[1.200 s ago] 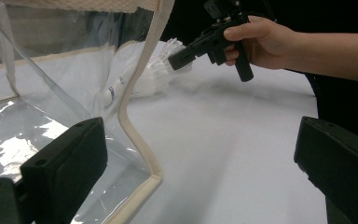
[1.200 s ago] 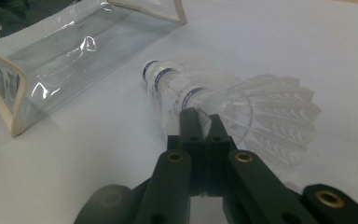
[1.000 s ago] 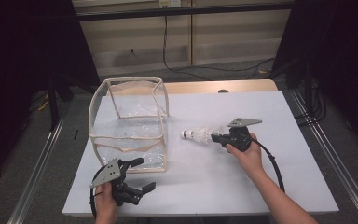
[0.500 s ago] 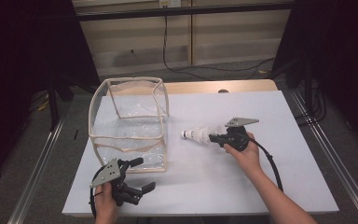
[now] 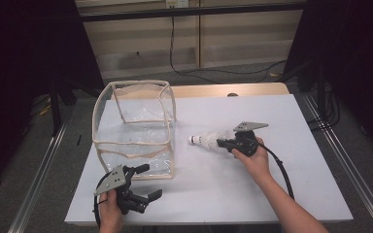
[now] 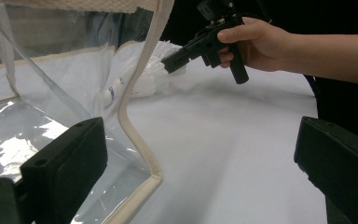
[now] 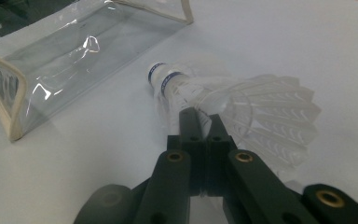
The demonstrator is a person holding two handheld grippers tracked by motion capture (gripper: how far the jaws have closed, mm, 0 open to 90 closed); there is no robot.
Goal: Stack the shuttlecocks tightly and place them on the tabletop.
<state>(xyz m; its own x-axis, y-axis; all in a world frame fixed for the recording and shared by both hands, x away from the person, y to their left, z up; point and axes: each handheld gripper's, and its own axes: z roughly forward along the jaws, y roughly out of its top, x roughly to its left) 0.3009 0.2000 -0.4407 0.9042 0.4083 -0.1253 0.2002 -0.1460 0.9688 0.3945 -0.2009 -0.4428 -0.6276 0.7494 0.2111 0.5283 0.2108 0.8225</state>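
Your right gripper has its jaws pressed together on the feather skirt of a white shuttlecock, pinching the thin vanes just behind the cork. The shuttlecock sits at the middle of the white table, cork end pointing toward the clear bag, near it but not touching.

Expect almost no weight in that grip. The feathers are stiff yet brittle and will likely crease or snap under a hard squeeze; the rounded cork with its blue band is the sturdier place to take hold, though smooth and apt to slip.

Your left gripper rests at the table's near edge with its jaws spread wide and nothing between them, just beside the bag's near corner.

The bag is a soft box of glossy, crinkled transparent plastic, edged in cream fabric binding, standing open-topped with sagging walls. It will probably buckle if pushed, so steadying its bound rim looks wise before anything goes in.
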